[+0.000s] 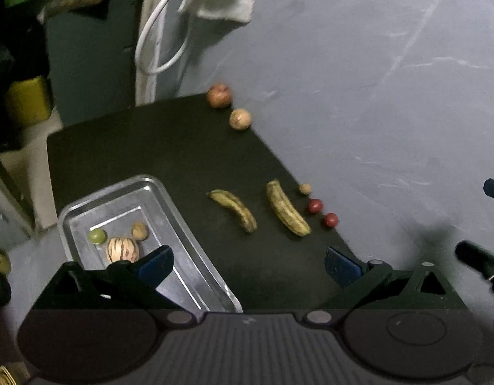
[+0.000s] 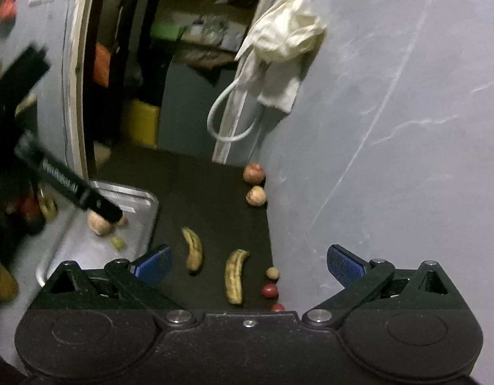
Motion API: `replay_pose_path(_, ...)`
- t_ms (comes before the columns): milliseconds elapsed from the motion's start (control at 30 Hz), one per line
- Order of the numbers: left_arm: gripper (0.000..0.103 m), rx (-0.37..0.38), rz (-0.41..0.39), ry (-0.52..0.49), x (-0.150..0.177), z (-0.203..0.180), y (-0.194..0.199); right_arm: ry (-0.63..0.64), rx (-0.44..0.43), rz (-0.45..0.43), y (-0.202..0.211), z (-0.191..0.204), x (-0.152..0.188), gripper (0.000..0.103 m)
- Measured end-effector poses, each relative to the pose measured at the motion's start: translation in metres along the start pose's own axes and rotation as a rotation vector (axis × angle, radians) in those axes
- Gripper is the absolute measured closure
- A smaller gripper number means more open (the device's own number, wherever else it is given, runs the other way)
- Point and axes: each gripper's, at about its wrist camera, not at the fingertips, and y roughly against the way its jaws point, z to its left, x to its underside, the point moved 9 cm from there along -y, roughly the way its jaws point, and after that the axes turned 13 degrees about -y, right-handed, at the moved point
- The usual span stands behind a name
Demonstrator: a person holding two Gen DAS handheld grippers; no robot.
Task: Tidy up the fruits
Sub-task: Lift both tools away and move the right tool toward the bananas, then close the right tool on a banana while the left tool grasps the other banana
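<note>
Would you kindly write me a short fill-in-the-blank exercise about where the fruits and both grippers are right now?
1. The metal tray holds ____ fruits, including a striped one.
2. ____ bananas lie on the black table; one is here.
3. The two small fruits beside the right-hand banana, near the table edge, are ____ in colour.
4. The left gripper and right gripper are both ____ and hold nothing.

Missing words: three; two; red; open

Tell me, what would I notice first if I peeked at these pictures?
Probably the shiny metal tray at the left of the dark table, holding a striped fruit, a green one and a brown one. Next, the two bananas lying side by side, with two small red fruits near the table's right edge.
</note>
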Motion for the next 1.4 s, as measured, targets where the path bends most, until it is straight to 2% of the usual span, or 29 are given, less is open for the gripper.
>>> replay_pose_path(267,0.001,-0.043,0.082,0.126,0.000,0.012,-0.082,0.016,-0.027,0.051,-0.103,-0.001,0.049,0.001)
replay_pose_path(400,0.001,-0.009,0.103,0.143,-0.001,0.009,-0.127,-0.016,-0.112,0.129,-0.158,0.005,0.085,0.001)
replay_pose_path(600,0.001,-0.036,0.150,0.220,0.003,0.020,-0.181,0.017,-0.103,0.177,-0.215,0.006,0.118,0.006)
replay_pose_path(933,0.001,-0.096,0.125,0.280,-0.009,0.036,-0.225,-0.011,-0.049,0.149,-0.267,-0.006,0.119,0.021)
replay_pose_path(1100,0.001,-0.145,0.124,0.273,-0.011,0.039,-0.239,-0.046,-0.057,0.148,-0.284,-0.007,0.121,0.029)
replay_pose_path(1233,0.009,-0.178,0.139,0.279,-0.009,0.039,-0.247,-0.074,-0.074,0.147,-0.289,-0.007,0.122,0.035)
replay_pose_path(1400,0.018,-0.179,0.145,0.298,-0.009,0.039,-0.254,-0.105,-0.093,0.142,-0.292,-0.007,0.119,0.038)
